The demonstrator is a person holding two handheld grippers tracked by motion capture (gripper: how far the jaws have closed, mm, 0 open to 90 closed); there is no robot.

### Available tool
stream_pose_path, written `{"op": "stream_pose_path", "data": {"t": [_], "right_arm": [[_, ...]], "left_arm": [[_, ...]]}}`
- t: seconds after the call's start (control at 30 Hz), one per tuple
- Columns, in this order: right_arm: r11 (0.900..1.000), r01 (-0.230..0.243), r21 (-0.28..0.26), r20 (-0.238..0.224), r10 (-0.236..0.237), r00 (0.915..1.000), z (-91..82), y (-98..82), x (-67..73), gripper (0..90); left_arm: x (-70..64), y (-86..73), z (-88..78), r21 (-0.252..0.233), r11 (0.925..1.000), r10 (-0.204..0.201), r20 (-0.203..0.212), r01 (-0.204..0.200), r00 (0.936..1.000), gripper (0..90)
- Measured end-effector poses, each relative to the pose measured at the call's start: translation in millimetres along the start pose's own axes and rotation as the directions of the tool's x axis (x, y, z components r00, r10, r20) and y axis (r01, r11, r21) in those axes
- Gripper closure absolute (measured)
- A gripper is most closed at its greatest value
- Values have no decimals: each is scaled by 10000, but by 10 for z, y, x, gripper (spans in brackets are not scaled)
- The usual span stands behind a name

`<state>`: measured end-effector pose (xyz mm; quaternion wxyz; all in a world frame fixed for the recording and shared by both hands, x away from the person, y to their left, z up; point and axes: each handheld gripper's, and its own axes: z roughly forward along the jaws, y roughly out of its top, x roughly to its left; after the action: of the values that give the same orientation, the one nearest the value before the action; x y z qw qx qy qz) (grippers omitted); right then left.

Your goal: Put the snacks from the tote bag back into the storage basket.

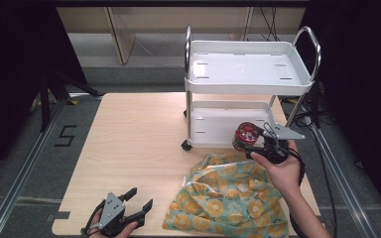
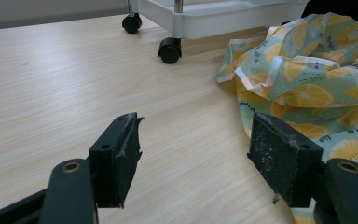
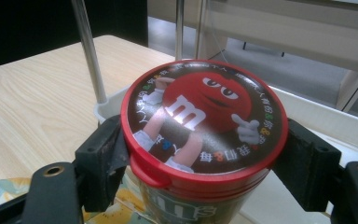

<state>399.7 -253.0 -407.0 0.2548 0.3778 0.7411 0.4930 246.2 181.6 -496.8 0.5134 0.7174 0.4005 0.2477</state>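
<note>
Right gripper (image 1: 256, 142): we've got it clamped on the red-lidded candy tub (image 1: 246, 135), held at the cart's (image 1: 248, 74) lower tray edge, about 4 o'clock.
Left gripper (image 1: 140, 199): wide open, holding nothing, 7 o'clock.
In the way: lemon-print cloth (image 1: 228, 196) just beneath, probably not touching.
Right gripper view: lid cartoon (image 3: 205, 105).

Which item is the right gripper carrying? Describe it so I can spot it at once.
Find the white two-shelf cart at the table's far side. By its lower shelf, the right gripper clamps a round tub, red-lidded with a red cartoon candy figure.
</note>
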Motion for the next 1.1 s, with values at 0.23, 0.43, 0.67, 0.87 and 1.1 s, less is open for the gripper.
{"op": "stream_pose_path", "data": {"t": [0.23,0.43,0.67,0.87,1.1], "right_arm": [[9995,288,-84,61,-288,9996,23,11,-35,261],[9997,216,-102,-9,-216,9998,40,14,-38,261],[9999,107,5,59,-107,9999,47,20,-42,261],[9997,76,-238,175,-71,9998,75,30,-37,261],[9999,138,-88,36,-138,9999,75,46,-62,261]], "left_arm": [[2,-2,5,-42,10000,-3,42,3,10000,329],[0,0,1,-2,10000,11,-2,-11,10000,329],[-1,0,2,-19,10000,-20,-1,20,10000,329],[-1,1,1,-23,10000,-15,0,15,10000,329],[0,0,1,-21,10000,-21,4,21,10000,329]]}}
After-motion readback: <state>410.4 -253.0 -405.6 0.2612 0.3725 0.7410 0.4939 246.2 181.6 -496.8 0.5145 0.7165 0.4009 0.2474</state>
